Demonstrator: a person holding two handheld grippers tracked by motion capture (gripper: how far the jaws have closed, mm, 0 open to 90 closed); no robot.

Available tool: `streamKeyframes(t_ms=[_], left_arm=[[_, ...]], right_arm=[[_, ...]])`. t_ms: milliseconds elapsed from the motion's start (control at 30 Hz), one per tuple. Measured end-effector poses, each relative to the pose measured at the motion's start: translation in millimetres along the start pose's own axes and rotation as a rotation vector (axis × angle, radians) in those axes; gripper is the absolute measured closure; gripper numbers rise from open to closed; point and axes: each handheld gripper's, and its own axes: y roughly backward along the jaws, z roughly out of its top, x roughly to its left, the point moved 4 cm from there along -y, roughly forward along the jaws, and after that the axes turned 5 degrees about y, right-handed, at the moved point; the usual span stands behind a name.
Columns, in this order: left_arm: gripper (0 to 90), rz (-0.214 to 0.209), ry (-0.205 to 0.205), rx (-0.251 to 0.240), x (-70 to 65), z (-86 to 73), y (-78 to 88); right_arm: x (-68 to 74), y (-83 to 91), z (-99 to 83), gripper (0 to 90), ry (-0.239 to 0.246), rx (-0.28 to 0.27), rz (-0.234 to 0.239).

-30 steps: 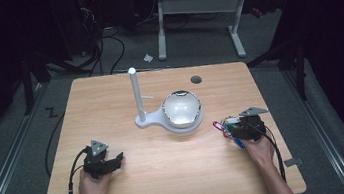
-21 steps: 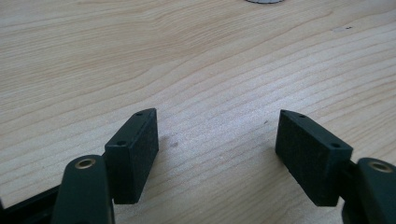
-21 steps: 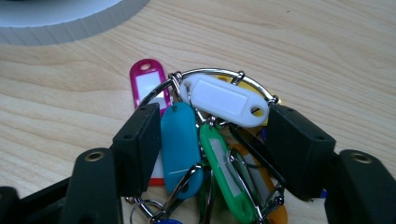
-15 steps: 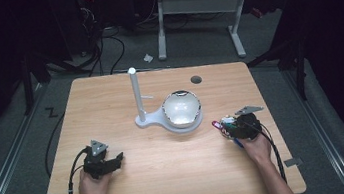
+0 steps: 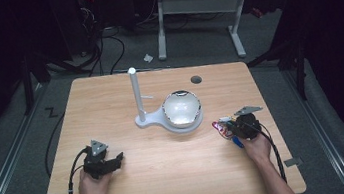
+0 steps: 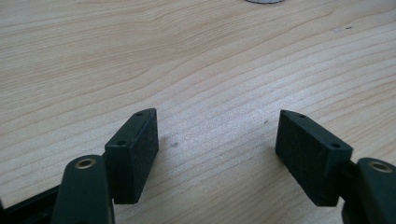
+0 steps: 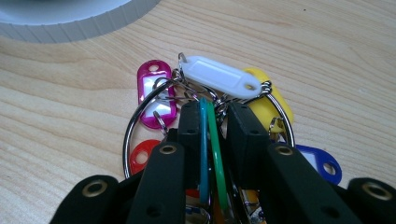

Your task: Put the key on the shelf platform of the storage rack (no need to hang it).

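Key tags pinched at the table's right edge
The right gripper (image 7: 212,135) hides part of the key-tag ring (image 7: 196,93), pinching its teal and green tags beside the white stand (image 5: 172,114); the left gripper (image 6: 217,135) is spread wide over bare table (image 6: 187,56).

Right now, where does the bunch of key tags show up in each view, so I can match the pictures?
High view: the key tags lie at right of centre on the table, at the right hand-held gripper's tip.
Right gripper view: centre, fanned on a ring, the teal and green tags pinched between the jaws.
Left gripper view: bare wood between open jaws, no tags.
Shared landmark: the white stand base, just beyond the tags.
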Motion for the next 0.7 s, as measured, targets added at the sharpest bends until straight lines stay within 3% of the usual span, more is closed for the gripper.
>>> streamKeyframes(t_ms=[367,567,700], left_arm=[[30.3,0.0,0.0,0.0,0.0,0.0,0.0],[30.3,-0.001,-0.002,0.0,0.1,0.0,-0.1],[30.3,-0.001,-0.002,0.0,0.1,0.1,0.0]], right_arm=[[-6.1,13.3,2.3,77.5,-0.006,-0.045,0.007],[-9.7,27.3,7.7,77.5,-0.031,-0.085,0.027],[-10.7,38.1,14.3,77.5,-0.023,-0.107,0.031]])
